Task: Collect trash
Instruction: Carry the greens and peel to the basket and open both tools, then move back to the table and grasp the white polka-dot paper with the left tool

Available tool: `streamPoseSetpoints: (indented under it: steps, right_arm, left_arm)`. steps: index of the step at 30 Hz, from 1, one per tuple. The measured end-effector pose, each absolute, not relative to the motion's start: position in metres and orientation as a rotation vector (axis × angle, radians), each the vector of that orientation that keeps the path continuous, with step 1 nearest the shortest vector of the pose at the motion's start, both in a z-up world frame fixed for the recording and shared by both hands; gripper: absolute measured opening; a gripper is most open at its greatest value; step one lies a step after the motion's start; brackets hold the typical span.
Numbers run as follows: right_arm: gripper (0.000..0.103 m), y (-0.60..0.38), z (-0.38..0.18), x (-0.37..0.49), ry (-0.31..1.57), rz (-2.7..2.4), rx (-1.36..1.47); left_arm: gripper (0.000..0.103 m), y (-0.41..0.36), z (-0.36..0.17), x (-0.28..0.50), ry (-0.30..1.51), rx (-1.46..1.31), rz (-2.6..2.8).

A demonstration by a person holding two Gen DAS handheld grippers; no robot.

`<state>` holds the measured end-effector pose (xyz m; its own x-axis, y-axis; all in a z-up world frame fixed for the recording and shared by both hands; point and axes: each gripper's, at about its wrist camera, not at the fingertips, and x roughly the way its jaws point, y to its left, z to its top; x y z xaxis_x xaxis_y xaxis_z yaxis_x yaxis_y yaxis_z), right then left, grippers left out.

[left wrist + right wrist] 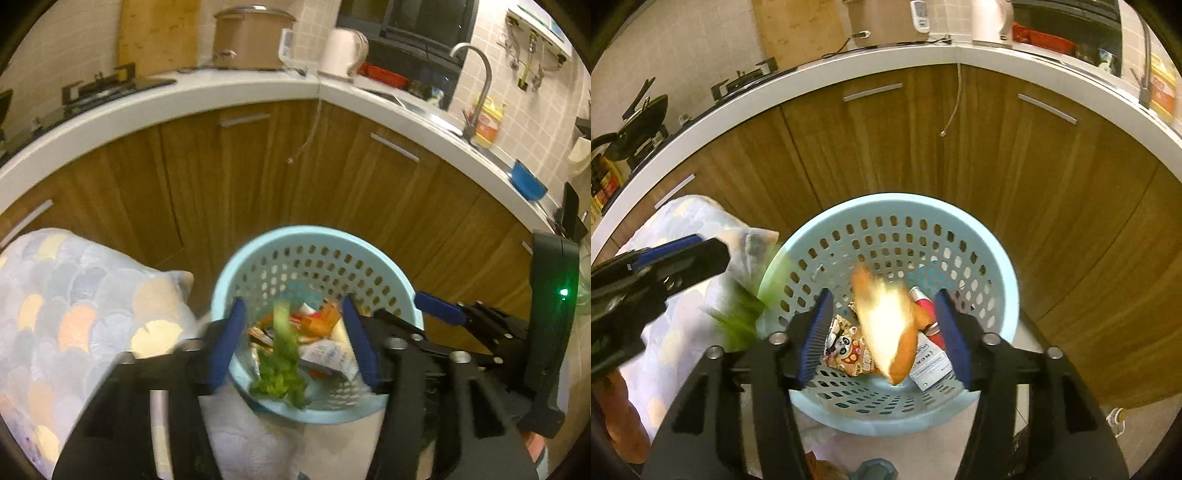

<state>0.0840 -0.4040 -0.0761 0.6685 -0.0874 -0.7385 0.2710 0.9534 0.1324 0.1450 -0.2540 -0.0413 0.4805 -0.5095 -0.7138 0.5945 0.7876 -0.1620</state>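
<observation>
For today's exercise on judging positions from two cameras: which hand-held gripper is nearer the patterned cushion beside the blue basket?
Left. The left hand-held gripper hangs open over the basket's cushion-side rim, next to the cushion. The right hand-held gripper, also open, sits over the basket's far side, away from the cushion.

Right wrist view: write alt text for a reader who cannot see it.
The right gripper hangs open above a pale blue perforated basket, a blurred orange peel between its fingers over wrappers inside. The left gripper is at left; wooden cabinets behind.
</observation>
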Motion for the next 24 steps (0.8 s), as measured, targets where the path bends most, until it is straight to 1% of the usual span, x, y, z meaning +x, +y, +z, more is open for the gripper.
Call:
streamPoseSetpoints:
  steps: [1,3,8,11,15,20,24]
  right_arm:
    - [0.054,-0.404,-0.074,0.082,0.812,-0.206,0.24]
    - [0.054,-0.403,-0.07,0.08,0.804,-0.207,0.24]
    - [0.054,-0.381,-0.051,0.074,0.743,-0.167,0.218]
    - [0.054,-0.353,-0.04,0.072,0.701,-0.123,0.187]
    - [0.054,-0.303,-0.036,0.073,0.673,-0.025,0.169]
    - [0.054,-0.226,-0.038,0.079,0.694,0.106,0.114]
    - [0.054,-0.169,-0.043,0.087,0.728,0.202,0.129]
  left_arm:
    - [0.053,-0.251,-0.04,0.144,0.829,0.113,-0.672]
    - [0.048,-0.243,-0.036,0.141,0.821,0.109,-0.66]
    - [0.048,-0.209,-0.015,0.126,0.755,0.105,-0.604]
    - [0.048,-0.175,-0.005,0.116,0.744,0.108,-0.548]
    - [0.049,-0.129,0.004,0.108,0.731,0.125,-0.453]
    - [0.049,-0.067,0.009,0.101,0.704,0.177,-0.271]
    - [0.051,-0.001,0.01,0.097,0.711,0.121,-0.169]
